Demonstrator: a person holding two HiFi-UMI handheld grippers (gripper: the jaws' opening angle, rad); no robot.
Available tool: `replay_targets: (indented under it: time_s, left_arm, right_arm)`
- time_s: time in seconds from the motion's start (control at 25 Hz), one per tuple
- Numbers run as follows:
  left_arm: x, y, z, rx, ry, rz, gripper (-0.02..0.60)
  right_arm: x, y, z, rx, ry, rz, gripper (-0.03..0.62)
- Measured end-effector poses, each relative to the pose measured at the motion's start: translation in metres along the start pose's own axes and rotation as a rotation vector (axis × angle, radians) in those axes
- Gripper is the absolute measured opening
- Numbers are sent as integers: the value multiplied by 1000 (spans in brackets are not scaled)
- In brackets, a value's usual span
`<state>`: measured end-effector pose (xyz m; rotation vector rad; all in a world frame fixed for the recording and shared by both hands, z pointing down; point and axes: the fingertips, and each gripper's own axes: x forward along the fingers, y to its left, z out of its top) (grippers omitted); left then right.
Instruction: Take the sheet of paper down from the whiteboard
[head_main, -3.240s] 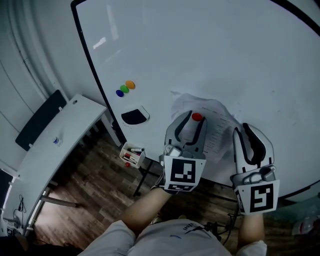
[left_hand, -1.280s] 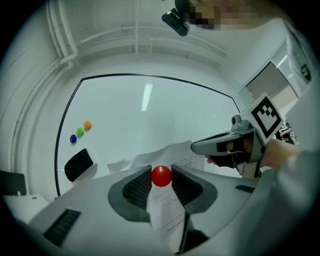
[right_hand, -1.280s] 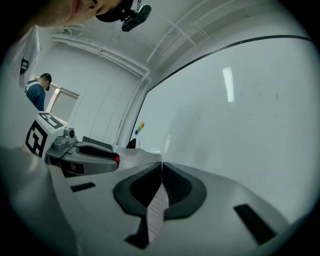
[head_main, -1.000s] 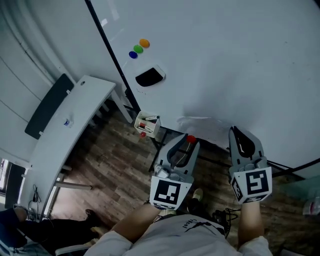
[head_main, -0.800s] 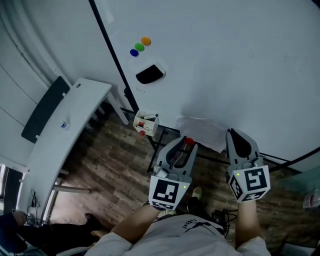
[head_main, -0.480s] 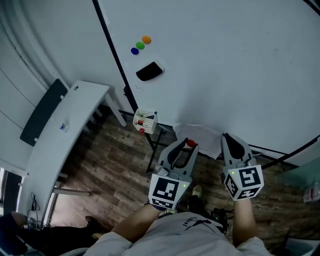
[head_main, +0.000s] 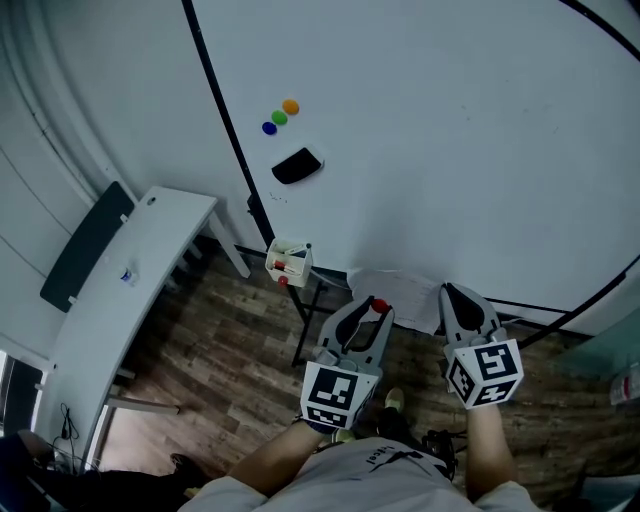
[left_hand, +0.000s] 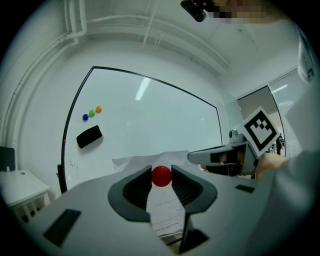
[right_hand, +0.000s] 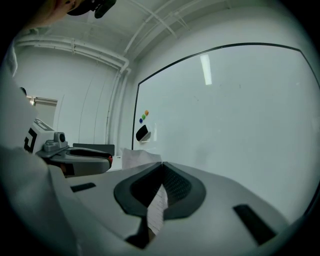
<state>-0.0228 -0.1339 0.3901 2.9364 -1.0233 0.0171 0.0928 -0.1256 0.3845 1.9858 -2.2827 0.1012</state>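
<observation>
The sheet of paper (head_main: 401, 287) is off the whiteboard (head_main: 450, 150) and hangs crumpled below its lower edge. My right gripper (head_main: 456, 293) is shut on the paper's right side; in the right gripper view the sheet (right_hand: 157, 208) runs between the closed jaws of the right gripper (right_hand: 161, 165). My left gripper (head_main: 373, 306) is shut on a round red magnet (head_main: 380, 305), which sits between the jaw tips of the left gripper (left_hand: 161, 173) as a red ball (left_hand: 161, 176). The printed sheet (left_hand: 165, 211) lies behind it.
Blue, green and orange magnets (head_main: 279, 117) and a black eraser (head_main: 297, 165) stay on the board's left part. A small holder with markers (head_main: 288, 262) hangs below. A white table (head_main: 130, 290) and a dark panel (head_main: 85, 245) stand to the left on a wooden floor (head_main: 240, 360).
The paper with the red magnet was up on the board; now both grippers have come down and back from the board, the right one with the sheet, the left one with the magnet.
</observation>
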Motion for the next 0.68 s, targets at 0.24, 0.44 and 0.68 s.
replay_targets:
  time_s: [0.24, 0.44, 0.68]
  left_arm:
    - [-3, -7, 7, 13, -13, -7, 132]
    - [-3, -7, 10, 12, -16, -10, 132]
    - [-4, -11, 16, 9, -25, -12, 132]
  right_arm:
    - [-8, 0, 7, 18, -15, 6, 15]
    - [-7, 1, 8, 16, -15, 12, 15]
    - [-11, 2, 14, 14, -20, 17, 15]
